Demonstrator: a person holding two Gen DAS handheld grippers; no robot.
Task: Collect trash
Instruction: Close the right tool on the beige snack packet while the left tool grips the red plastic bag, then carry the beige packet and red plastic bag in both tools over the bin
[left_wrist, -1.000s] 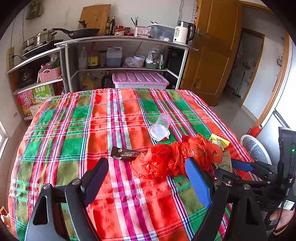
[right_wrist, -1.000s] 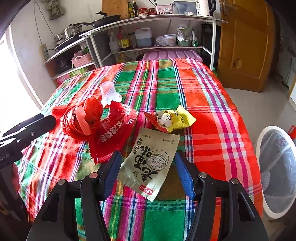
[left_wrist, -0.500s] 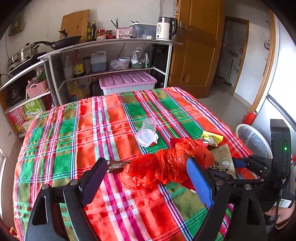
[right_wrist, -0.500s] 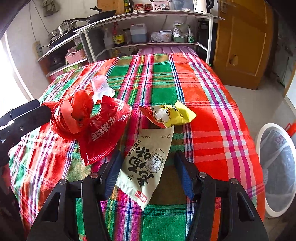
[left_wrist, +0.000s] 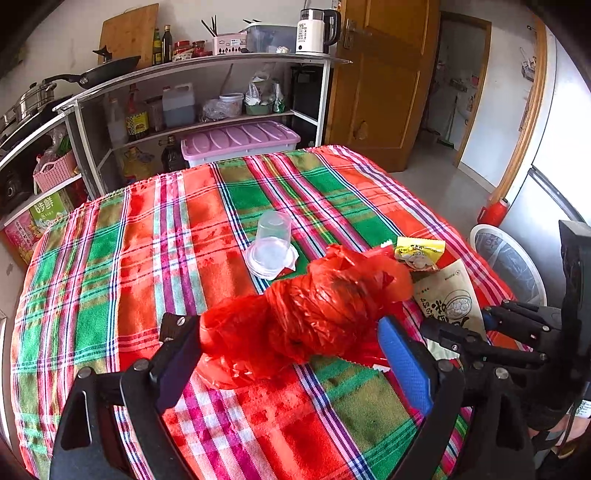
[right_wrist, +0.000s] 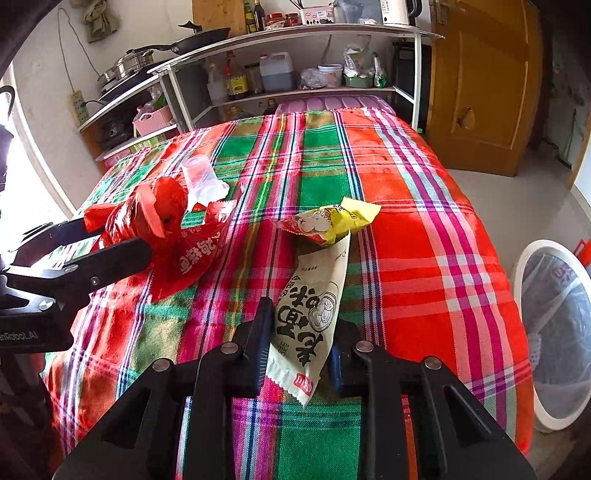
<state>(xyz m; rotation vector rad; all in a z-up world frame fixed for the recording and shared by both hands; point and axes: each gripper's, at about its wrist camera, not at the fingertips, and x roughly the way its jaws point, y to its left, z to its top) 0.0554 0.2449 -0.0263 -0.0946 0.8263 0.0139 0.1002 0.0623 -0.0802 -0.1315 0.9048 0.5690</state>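
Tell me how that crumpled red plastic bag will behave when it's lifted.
The crumpled red plastic bag looks thin and wrinkled, so it will probably sag and droop. It seems light for its bulk. Its glossy film may slip unless the left claw, open around it, pinches a bunched fold.

Tablecloth (left_wrist: 122, 258): woven plaid cloth, matt, slightly coarse.
Red bag (left_wrist: 310, 314): thin plastic film, crinkled, glossy.
Beige packet (right_wrist: 314, 314): smooth printed wrapper, low sheen, creased between my right gripper's (right_wrist: 299, 350) closing jaws.
Yellow wrapper (right_wrist: 332, 221): shiny plastic foil, crumpled.
Clear cup (left_wrist: 271, 240): transparent plastic, smooth.
My left gripper (left_wrist: 295, 358): matt black plastic frame, metal screws; blue pad looks finely textured.
Storage box lid (left_wrist: 240, 136): pink plastic, ribbed, satin.
Door (left_wrist: 384, 74): varnished wood, glossy.
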